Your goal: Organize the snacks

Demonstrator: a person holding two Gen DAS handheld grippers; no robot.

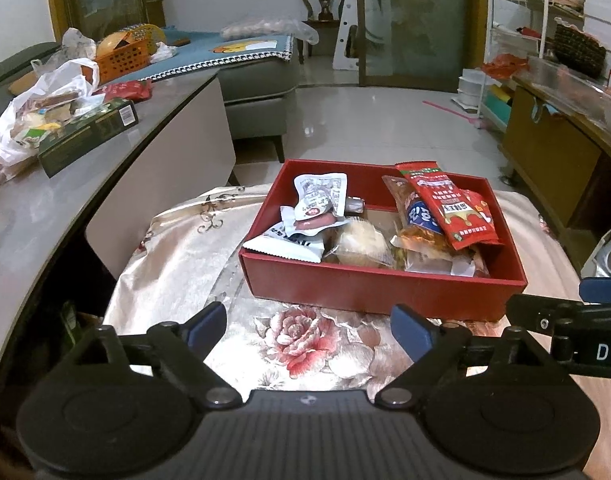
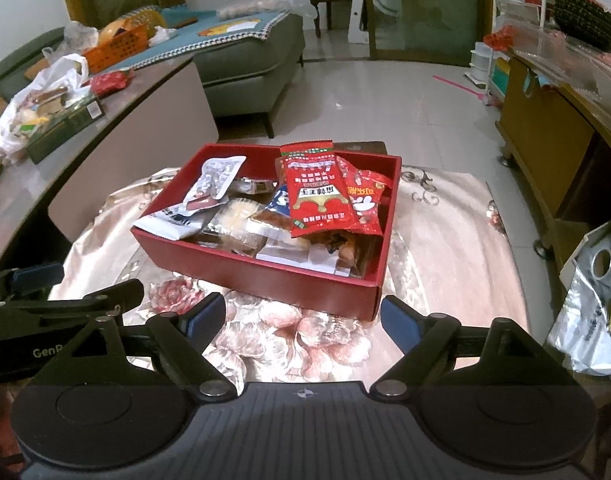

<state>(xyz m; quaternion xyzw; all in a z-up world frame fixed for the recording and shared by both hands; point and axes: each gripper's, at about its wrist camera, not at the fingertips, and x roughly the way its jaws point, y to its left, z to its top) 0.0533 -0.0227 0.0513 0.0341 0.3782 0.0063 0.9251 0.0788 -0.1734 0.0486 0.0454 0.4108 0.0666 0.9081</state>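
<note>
A red box (image 1: 381, 288) (image 2: 265, 276) stands on a flowered cloth (image 1: 185, 256) (image 2: 437, 232) and holds several wrapped snacks. A red packet (image 1: 449, 204) (image 2: 321, 196) lies on top at the right, a white pouch (image 1: 317, 196) (image 2: 217, 176) at the left, and a round pastry in clear wrap (image 1: 359, 244) (image 2: 237, 220) sits in the middle. My left gripper (image 1: 307, 332) hangs open in front of the box's near wall, nothing between its fingers. My right gripper (image 2: 303, 324) is open too, just short of the box's near corner, empty.
A grey table (image 1: 45, 208) (image 2: 33, 184) at the left carries a white plastic bag of snacks (image 1: 37, 108) (image 2: 37, 100), a dark green box (image 1: 89, 136) and an orange basket (image 1: 121, 58). A wooden cabinet (image 1: 553, 152) (image 2: 545, 136) stands right. A silver foil bag (image 2: 589, 316) lies beside the cloth.
</note>
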